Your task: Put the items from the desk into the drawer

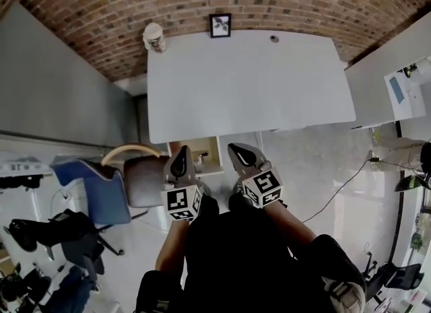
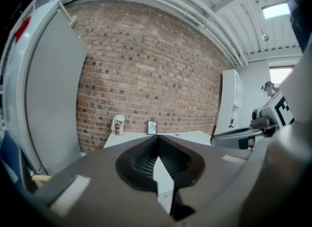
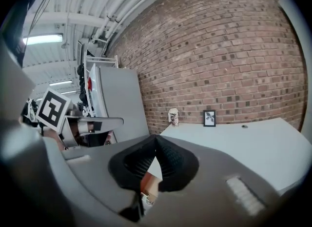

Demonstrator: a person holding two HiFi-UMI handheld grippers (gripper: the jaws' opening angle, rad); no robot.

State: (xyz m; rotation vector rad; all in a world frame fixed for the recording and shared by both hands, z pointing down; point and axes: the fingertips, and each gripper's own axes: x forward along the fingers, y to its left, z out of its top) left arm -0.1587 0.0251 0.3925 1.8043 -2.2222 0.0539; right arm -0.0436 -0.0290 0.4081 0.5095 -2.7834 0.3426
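A white desk (image 1: 249, 83) stands against a brick wall. On its back left corner is a small pale cup-like figure (image 1: 154, 37) (image 2: 117, 124) (image 3: 173, 116). A little framed picture (image 1: 220, 25) (image 2: 152, 127) (image 3: 209, 118) leans at the back edge. Under the desk's front edge shows a pale wooden drawer (image 1: 204, 153), open. My left gripper (image 1: 179, 159) (image 2: 157, 139) and right gripper (image 1: 240, 155) (image 3: 156, 140) hover side by side in front of the desk, apart from it. Both have their jaws shut, tips meeting, with nothing between them.
A grey partition (image 1: 60, 83) rises left of the desk. A blue chair (image 1: 94, 194) and a brown seat (image 1: 145, 180) stand at the left. Another white desk (image 1: 397, 69) is at the right, with a cable (image 1: 340, 187) across the floor.
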